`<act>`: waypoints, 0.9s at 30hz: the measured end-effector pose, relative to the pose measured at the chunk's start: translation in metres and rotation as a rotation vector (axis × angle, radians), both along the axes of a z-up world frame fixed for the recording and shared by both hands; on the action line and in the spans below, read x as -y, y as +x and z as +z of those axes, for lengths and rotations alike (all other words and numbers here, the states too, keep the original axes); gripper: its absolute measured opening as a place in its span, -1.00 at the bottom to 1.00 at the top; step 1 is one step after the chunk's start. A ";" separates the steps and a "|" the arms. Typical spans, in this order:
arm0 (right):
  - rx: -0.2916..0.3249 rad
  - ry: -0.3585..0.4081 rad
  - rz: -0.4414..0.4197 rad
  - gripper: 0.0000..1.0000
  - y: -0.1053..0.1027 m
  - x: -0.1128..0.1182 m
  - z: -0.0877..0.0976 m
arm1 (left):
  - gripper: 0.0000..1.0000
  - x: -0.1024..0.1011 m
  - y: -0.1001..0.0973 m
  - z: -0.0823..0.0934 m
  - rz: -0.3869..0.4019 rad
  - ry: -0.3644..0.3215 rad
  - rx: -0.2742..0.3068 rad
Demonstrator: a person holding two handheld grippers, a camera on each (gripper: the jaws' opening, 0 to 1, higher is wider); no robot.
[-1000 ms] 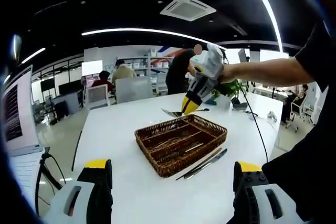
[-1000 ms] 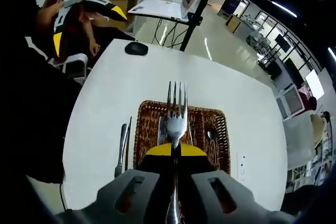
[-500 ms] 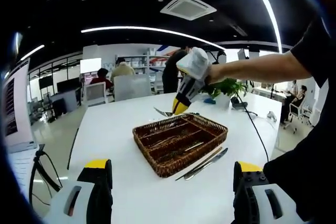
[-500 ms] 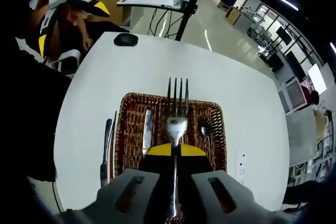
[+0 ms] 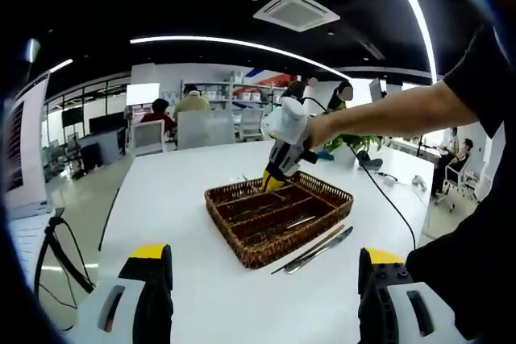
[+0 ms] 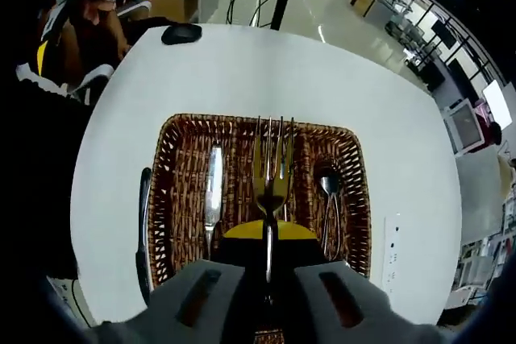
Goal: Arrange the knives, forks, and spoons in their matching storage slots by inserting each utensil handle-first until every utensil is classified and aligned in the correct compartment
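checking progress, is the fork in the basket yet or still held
Still held: the right gripper is shut on the fork, above the basket's middle slot.

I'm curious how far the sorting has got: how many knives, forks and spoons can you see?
Knives: 2, basket knife, table knife
Forks: 1, fork in right gripper
Spoons: 1, spoon
Total: 4; thin piece beside table knife unclear

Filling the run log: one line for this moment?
right gripper: shut on fork | over middle slot of wicker tray | knife, spoon in side slots | left gripper: open, idle
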State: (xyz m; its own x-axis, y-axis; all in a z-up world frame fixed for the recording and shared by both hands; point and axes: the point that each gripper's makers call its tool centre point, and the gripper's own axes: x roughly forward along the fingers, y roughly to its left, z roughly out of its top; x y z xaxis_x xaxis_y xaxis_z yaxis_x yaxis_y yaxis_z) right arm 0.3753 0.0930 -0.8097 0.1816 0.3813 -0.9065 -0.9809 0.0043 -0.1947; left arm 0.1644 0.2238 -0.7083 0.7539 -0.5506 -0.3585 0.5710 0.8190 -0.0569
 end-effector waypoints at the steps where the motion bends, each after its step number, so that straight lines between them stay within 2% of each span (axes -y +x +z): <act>1: -0.007 -0.016 -0.016 -1.00 0.000 0.002 -0.004 | 1.00 0.000 0.000 0.000 0.001 -0.001 -0.001; 9: -0.035 -0.039 -0.027 -1.00 0.004 -0.002 -0.032 | 1.00 -0.008 0.002 -0.004 0.020 -0.007 -0.009; 12: -0.026 -0.049 -0.029 -1.00 0.002 -0.003 -0.046 | 1.00 -0.010 0.001 -0.007 0.026 -0.005 -0.016; 14: -0.005 -0.047 -0.041 -1.00 0.007 -0.003 -0.053 | 1.00 -0.013 0.000 -0.006 0.036 -0.009 -0.017; 17: -0.004 -0.038 -0.048 -1.00 0.006 -0.003 -0.060 | 1.00 -0.016 -0.001 -0.005 0.044 -0.008 -0.016; 20: -0.006 0.001 -0.055 -1.00 0.007 -0.005 -0.058 | 1.00 -0.019 -0.003 -0.005 0.050 -0.003 -0.016; 21: 0.058 0.008 0.010 -1.00 0.009 -0.006 -0.059 | 1.00 -0.019 -0.003 -0.005 0.050 -0.003 -0.016; 23: 0.117 0.017 0.075 -1.00 0.009 -0.007 -0.061 | 1.00 -0.018 -0.002 -0.004 0.053 -0.005 -0.016; 24: 0.100 0.042 0.033 -1.00 0.008 -0.005 -0.061 | 1.00 -0.017 -0.002 -0.004 0.054 -0.005 -0.016; 25: 0.102 0.090 0.026 -0.96 0.010 -0.008 -0.058 | 1.00 -0.015 -0.001 -0.003 0.053 -0.004 -0.014; 26: 0.147 0.152 0.028 -0.86 0.015 -0.008 -0.053 | 1.00 -0.014 -0.001 -0.002 0.051 -0.002 -0.012; 27: 0.160 0.158 0.014 -0.75 0.018 -0.006 -0.052 | 1.00 -0.012 -0.001 0.000 0.048 0.002 -0.009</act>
